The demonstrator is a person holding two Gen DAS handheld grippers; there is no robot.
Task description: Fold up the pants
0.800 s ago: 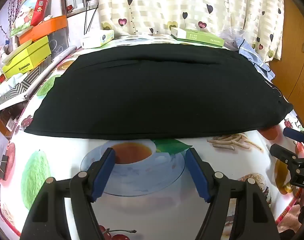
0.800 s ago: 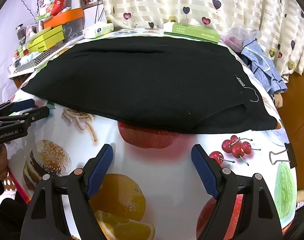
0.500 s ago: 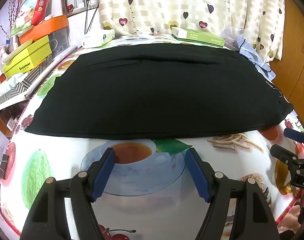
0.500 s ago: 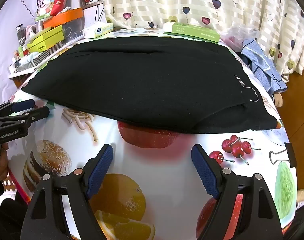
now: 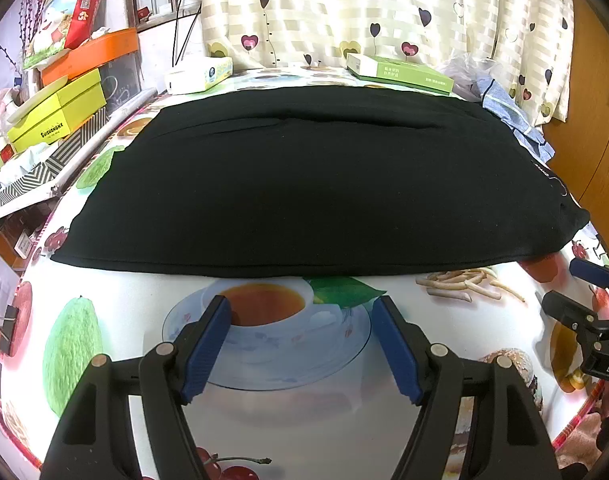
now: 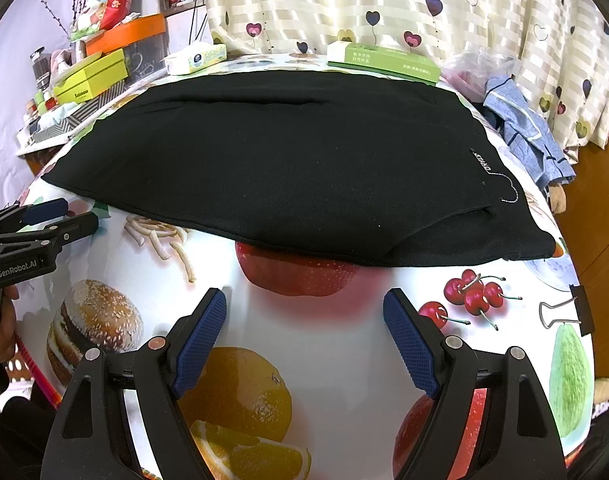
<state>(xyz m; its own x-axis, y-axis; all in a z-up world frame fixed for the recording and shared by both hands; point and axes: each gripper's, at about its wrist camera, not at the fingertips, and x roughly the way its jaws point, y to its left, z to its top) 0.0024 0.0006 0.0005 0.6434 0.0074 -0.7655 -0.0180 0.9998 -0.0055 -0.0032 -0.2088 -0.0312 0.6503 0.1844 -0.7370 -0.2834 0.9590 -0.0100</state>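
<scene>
Black pants on fruit-print table

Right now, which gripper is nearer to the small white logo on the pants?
Right. The right gripper hangs open before the pants near their logo end. The left gripper, also open, faces the hem further along, towards the opposite end.

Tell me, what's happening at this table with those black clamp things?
A person holds a two-finger gripper in each hand over a fruit-print tablecloth. A pair of black fabric pants lies flat across it, already doubled over lengthwise. The left gripper and right gripper are both open and empty, short of the pants' near edge. Neither touches the cloth.
</scene>
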